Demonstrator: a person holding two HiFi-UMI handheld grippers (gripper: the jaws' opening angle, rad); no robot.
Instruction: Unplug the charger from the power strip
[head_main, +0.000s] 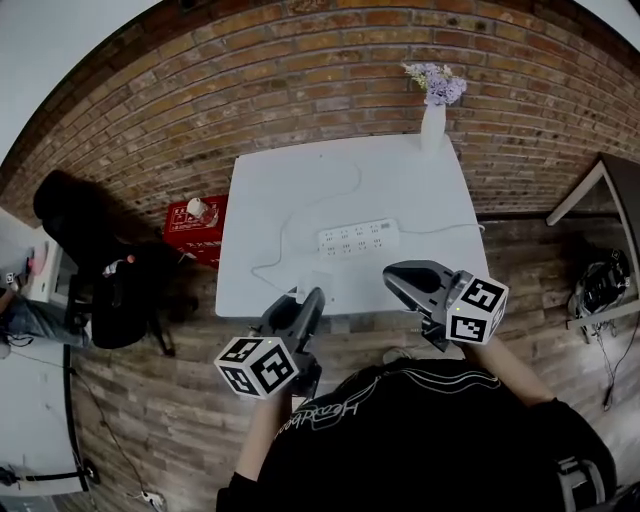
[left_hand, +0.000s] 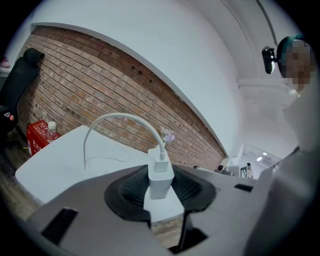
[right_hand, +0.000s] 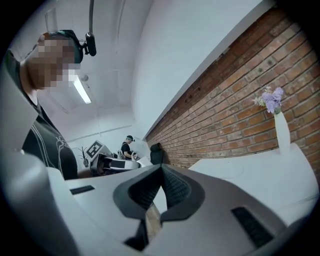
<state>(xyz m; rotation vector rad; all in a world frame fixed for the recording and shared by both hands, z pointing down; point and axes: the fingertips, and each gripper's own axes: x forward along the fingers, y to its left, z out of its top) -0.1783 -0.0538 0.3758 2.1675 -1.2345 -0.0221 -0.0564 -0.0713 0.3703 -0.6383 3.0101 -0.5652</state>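
My head camera looks steeply down on the white table (head_main: 400, 170), brick wall (head_main: 300, 80) at twelve o'clock. Cameras on the left gripper (head_main: 308, 300) and right gripper (head_main: 392, 272) sit close behind their jaws, facing that wall; all three views share the vase (head_main: 433, 125)

power strip (head_main: 357, 238): on table (head_main: 400, 180) | vase (head_main: 432, 125): far edge
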